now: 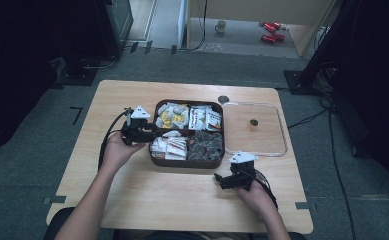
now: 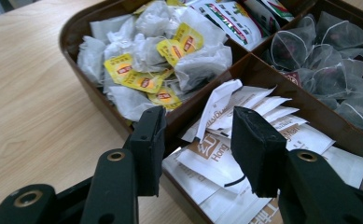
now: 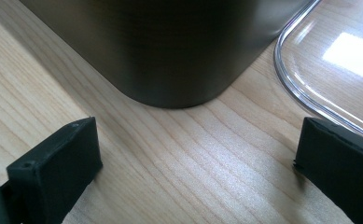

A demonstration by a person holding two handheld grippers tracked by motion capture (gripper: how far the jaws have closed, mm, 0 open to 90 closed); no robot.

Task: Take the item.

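Left gripper (image 1: 149, 134) released, jaws apart over the white sachets (image 2: 244, 135) in the near-left compartment of the brown tray (image 1: 154, 159) at the table's (image 1: 132, 200) middle, right gripper (image 1: 221, 180) released near the front edge, clear lid (image 1: 281, 145) toward the right edge.

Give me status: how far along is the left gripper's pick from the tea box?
Done: the clear lid is off and lies on the table right of the brown box. In hand: the left gripper is open over the compartment of white paper sachets, jaws straddling an upturned one, nothing clamped. The right gripper rests open on the table by the box's corner. Left: close, lift a sachet out.
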